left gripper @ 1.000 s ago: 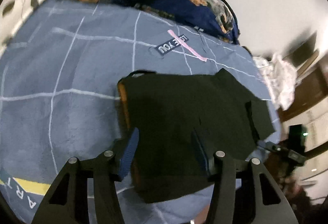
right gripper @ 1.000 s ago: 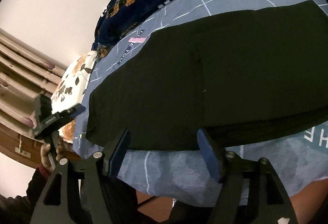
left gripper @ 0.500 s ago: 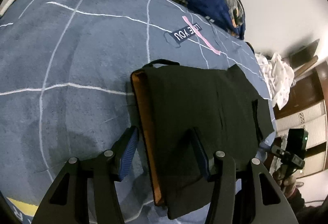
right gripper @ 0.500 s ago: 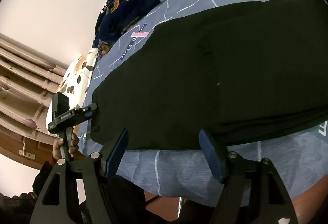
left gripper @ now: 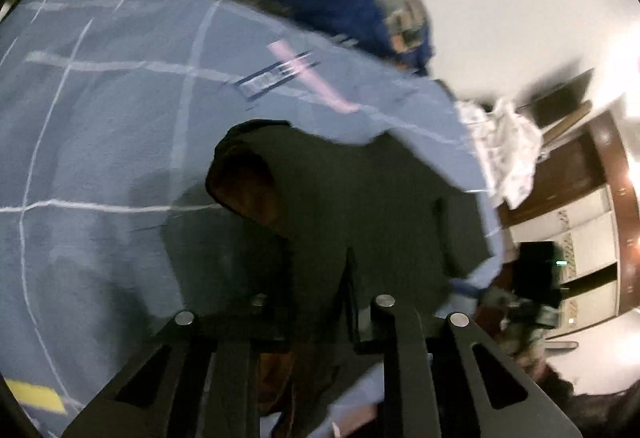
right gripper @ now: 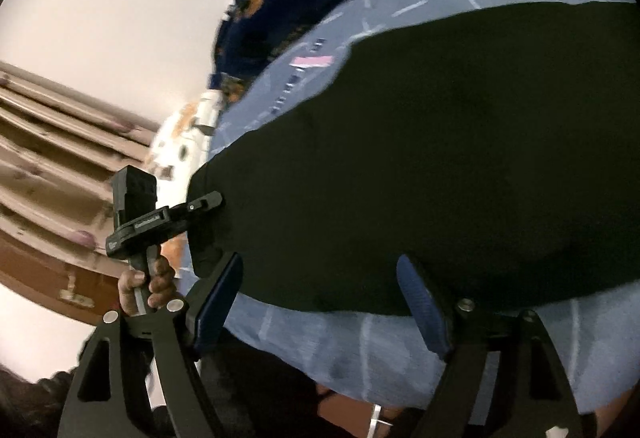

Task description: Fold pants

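Lettering on the blanket patch is blurred, unreadable.

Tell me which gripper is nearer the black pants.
Left. The left gripper is clamped on the black pants at their end; the right gripper stands open just short of their near edge.

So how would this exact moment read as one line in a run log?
left tongs: just closed on black pants edge | right tongs: open, just widening, nothing gripped, at near hem | surface: blue bedspread
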Demonstrator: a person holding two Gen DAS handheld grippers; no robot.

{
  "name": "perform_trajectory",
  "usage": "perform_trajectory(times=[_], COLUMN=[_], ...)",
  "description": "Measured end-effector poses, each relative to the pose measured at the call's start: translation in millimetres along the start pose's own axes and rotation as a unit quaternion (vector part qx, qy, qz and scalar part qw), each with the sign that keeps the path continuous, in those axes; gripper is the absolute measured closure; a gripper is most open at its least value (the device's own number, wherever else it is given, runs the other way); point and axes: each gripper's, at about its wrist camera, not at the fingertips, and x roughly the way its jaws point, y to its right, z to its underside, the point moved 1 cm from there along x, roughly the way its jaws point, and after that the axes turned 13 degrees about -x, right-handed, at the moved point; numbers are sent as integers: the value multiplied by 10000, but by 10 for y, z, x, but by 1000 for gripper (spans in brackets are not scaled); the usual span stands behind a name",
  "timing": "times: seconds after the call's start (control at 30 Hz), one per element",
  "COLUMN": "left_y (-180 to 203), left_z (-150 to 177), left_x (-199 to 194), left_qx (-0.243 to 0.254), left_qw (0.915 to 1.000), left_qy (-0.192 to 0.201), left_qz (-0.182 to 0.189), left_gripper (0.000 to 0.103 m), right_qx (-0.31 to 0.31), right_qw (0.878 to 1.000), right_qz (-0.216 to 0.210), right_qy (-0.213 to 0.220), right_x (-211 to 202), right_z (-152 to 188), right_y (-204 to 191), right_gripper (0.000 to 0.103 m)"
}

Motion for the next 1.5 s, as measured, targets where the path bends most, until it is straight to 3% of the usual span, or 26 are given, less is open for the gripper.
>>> perform_trajectory(times=[0.13,0.3,0.37,0.43,0.5,0.6,0.7,0.77,0.83,0.87,0.9,0.93,1.1,1.23,1.5], left_y=[718,1537,1698,1791,1844,1930,2026,2039,1986,1927,1837,1767,1363,1207,1524], left_z=[58,173,185,185,199,238,275,283,301,308,308,290,283,291,516], left_x=[86,646,865,1101,1255,1308,1169,1074,1018,994,967,969,913,970,1545], left_qx=[104,479,540,497,424,485,808,992,1050,993,894,792,558,320,851], left_qw=[9986,9927,9916,9879,9879,9841,9857,9879,9893,9906,9918,9928,9980,9992,9941], left_qy=[-225,-684,-748,-962,-1105,-1262,-1012,-791,-661,-600,-553,-513,-160,-167,-675], left_qz=[464,869,906,1114,1005,1150,1075,895,765,728,733,732,246,186,18], left_gripper=[84,84,82,77,71,63,58,46,38,37,37,37,37,37,37], right_qx=[104,-14,124,246,287,313,470,544,403,358,374,436,303,206,832], right_qw=[9965,9868,9826,9811,9811,9820,9879,9870,9927,9949,9966,9969,9984,9980,9901], right_qz=[-745,-1417,-1665,-1762,-1781,-1746,-1416,-1441,-1088,-914,-721,-659,-434,-306,349], right_qy=[352,778,817,760,706,642,414,457,326,236,104,17,214,511,1074], right_x=[-82,-339,-400,-422,-430,-409,-329,-312,-287,-280,-252,-233,-462,-889,-1791], right_z=[-121,-197,-192,-173,-165,-162,-147,-127,-151,-152,-164,-171,-330,-530,-562], right_y=[-14,7,106,200,254,288,379,420,383,364,376,416,429,597,1619], right_gripper=[24,16,11,9,9,9,7,8,19,41,73,87,89,89,89])
